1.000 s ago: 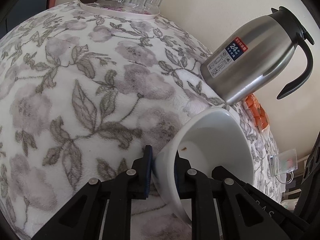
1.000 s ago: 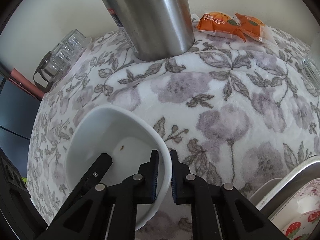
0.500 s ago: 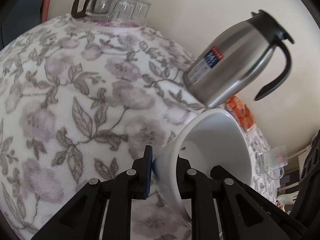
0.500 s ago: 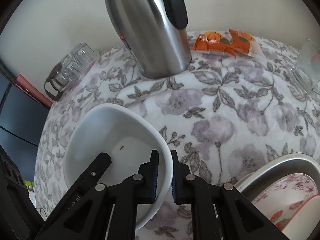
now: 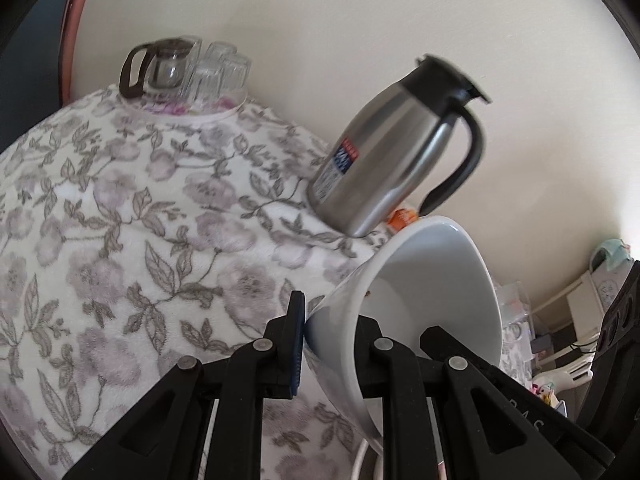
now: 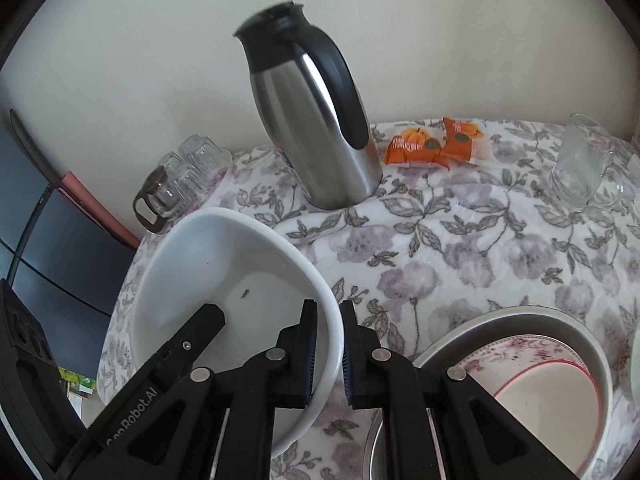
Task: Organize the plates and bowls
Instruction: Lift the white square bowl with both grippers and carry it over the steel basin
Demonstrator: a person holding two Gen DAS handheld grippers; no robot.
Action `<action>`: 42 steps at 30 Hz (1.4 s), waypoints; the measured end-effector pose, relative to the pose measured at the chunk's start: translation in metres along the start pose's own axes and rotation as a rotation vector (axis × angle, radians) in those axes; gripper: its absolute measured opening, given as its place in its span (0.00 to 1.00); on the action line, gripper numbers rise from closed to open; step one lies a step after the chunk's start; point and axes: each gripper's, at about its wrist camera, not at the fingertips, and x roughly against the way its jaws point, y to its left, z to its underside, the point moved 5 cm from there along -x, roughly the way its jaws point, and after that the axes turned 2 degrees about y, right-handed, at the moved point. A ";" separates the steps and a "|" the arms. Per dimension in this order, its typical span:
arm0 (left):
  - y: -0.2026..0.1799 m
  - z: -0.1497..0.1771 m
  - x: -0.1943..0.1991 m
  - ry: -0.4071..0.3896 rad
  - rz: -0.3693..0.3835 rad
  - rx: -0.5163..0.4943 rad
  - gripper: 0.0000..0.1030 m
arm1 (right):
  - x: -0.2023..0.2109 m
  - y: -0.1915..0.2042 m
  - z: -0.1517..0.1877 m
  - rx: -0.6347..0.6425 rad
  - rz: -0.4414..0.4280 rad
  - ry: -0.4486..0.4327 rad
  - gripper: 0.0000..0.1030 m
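A white bowl [image 5: 432,280] [image 6: 224,264] with a small brown speck inside hangs tilted above the floral tablecloth [image 6: 460,248]. My left gripper [image 5: 332,340] is shut on one side of its rim. My right gripper [image 6: 329,340] is shut on the opposite side, one pad inside and one outside. A left finger [image 6: 200,328] shows inside the bowl in the right wrist view. At the lower right stands a metal basin [image 6: 500,314] holding a floral plate [image 6: 520,348] and a red-rimmed dish [image 6: 548,396].
A steel thermos jug [image 6: 316,128] [image 5: 384,160] stands behind the bowl near the wall. A tray of upturned glasses with a glass pot [image 5: 188,72] sits at the far left. Orange snack packs [image 6: 436,144] and a glass mug [image 6: 580,164] lie at the back right.
Both grippers have risen with the bowl held between them, so the table looks farther off. More of the basin and its plates has come into the right wrist view.
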 end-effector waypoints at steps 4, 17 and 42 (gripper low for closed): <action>-0.013 0.002 0.014 -0.020 0.023 -0.016 0.17 | 0.020 -0.003 0.001 -0.004 0.005 -0.033 0.12; -0.053 0.019 0.044 -0.041 0.070 -0.093 0.17 | 0.074 -0.029 0.012 -0.053 -0.002 -0.112 0.12; -0.135 0.090 0.065 -0.004 0.118 -0.291 0.17 | 0.151 -0.115 0.057 -0.182 -0.002 -0.214 0.12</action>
